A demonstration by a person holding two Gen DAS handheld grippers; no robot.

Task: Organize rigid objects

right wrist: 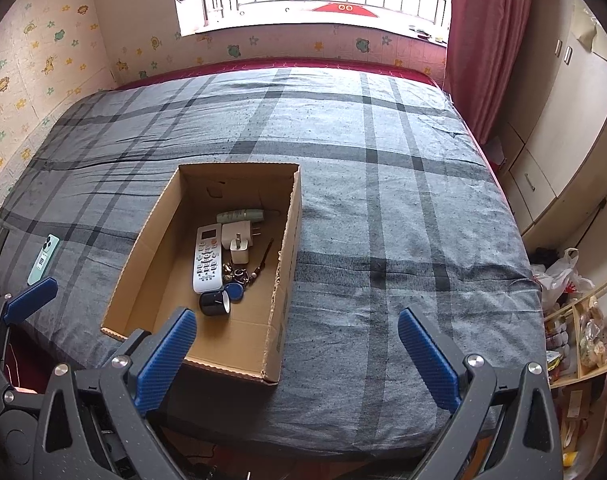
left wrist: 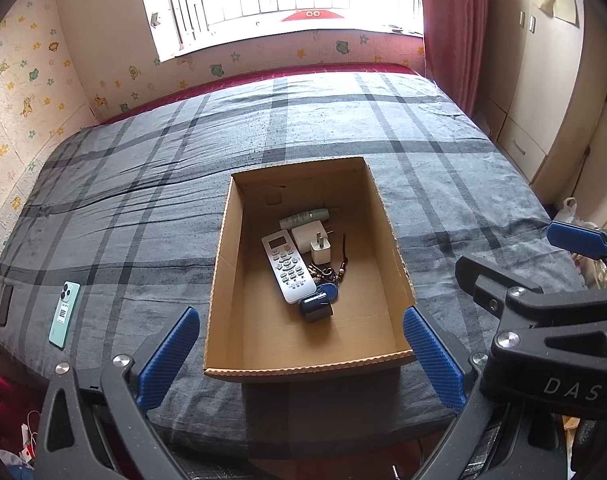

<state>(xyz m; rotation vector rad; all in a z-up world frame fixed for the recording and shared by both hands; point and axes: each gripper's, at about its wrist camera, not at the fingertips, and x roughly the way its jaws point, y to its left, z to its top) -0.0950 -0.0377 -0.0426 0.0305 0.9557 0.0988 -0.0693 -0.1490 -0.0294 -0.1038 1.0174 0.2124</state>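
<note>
An open cardboard box (left wrist: pixel 219 280) (right wrist: pixel 287 264) sits on the plaid bed. It holds a white remote (left wrist: pixel 287 266) (right wrist: pixel 206 258), white chargers (left wrist: pixel 313 242) (right wrist: pixel 238 242), a pale green tube (left wrist: pixel 303 217) (right wrist: pixel 240 215), a key bunch with a blue fob (left wrist: pixel 325 280) (right wrist: pixel 237 280) and a small dark cup (left wrist: pixel 315 310) (right wrist: pixel 214 304). A mint green phone (left wrist: pixel 64 314) (right wrist: pixel 42 260) lies on the bed left of the box. My left gripper (left wrist: pixel 301 354) is open and empty at the box's near edge. My right gripper (right wrist: pixel 295 354) is open and empty, at the box's near right corner.
The grey plaid bed (left wrist: pixel 143 184) (right wrist: pixel 383 200) fills the view. A wallpapered wall lies to the left, a window and a red curtain (right wrist: pixel 487 40) behind, cupboards (right wrist: pixel 551 128) to the right. Bags and shelves (right wrist: pixel 575 320) stand by the bed's right corner.
</note>
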